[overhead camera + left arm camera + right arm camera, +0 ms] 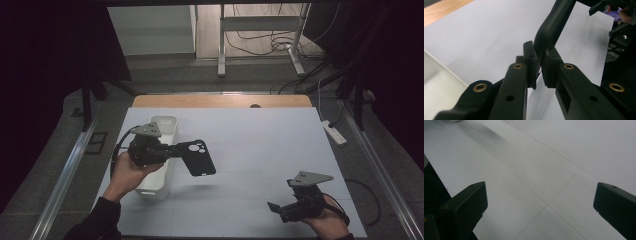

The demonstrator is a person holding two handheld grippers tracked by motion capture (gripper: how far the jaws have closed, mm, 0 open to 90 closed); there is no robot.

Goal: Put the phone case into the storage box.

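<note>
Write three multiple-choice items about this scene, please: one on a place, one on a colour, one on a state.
1. Where is the white rectangular plastic bin?
A. at the table's left side
B. at its right edge
C. on the floor

2. What colour is the thin plastic phone case?
A. white
B. black
C. red

3. How do the jaws of the right gripper stand?
A. shut on the case
B. shut on nothing
C. open, with nothing between them

Answers:
1 A, the bin sits beside the left gripper.
2 B, the case is dark against the pale grey table cover.
3 C, the right gripper view has bare cover between wide jaws.
</note>
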